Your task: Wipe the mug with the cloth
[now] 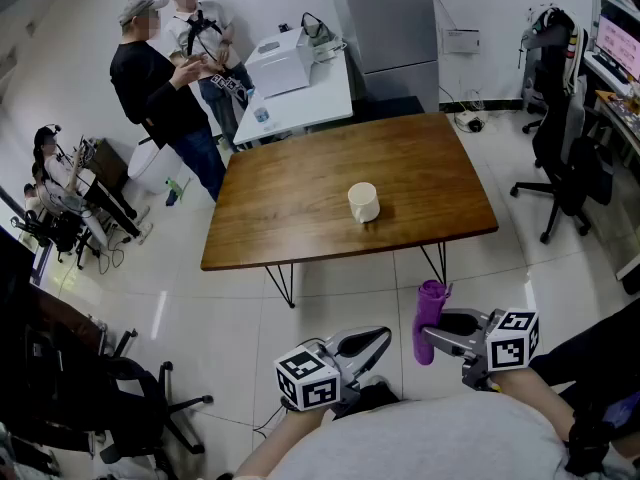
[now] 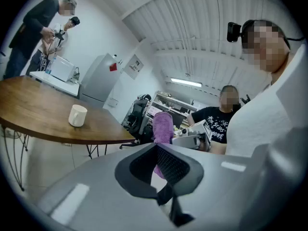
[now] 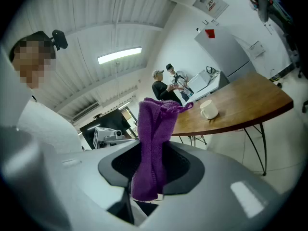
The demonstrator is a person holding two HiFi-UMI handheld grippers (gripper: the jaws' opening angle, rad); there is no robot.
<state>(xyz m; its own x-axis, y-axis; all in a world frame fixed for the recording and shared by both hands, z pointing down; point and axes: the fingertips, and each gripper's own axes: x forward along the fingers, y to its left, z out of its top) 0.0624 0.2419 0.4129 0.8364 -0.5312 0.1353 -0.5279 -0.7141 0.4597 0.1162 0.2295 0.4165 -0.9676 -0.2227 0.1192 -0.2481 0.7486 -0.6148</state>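
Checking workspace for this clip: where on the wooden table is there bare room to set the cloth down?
The table is bare left, right and behind the mug; only the mug's spot near the front edge is taken.

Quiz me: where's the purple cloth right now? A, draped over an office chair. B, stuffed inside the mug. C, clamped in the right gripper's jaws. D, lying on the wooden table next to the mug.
C: the purple cloth hangs pinched between the jaws of the right gripper, off the table where the mug stands.
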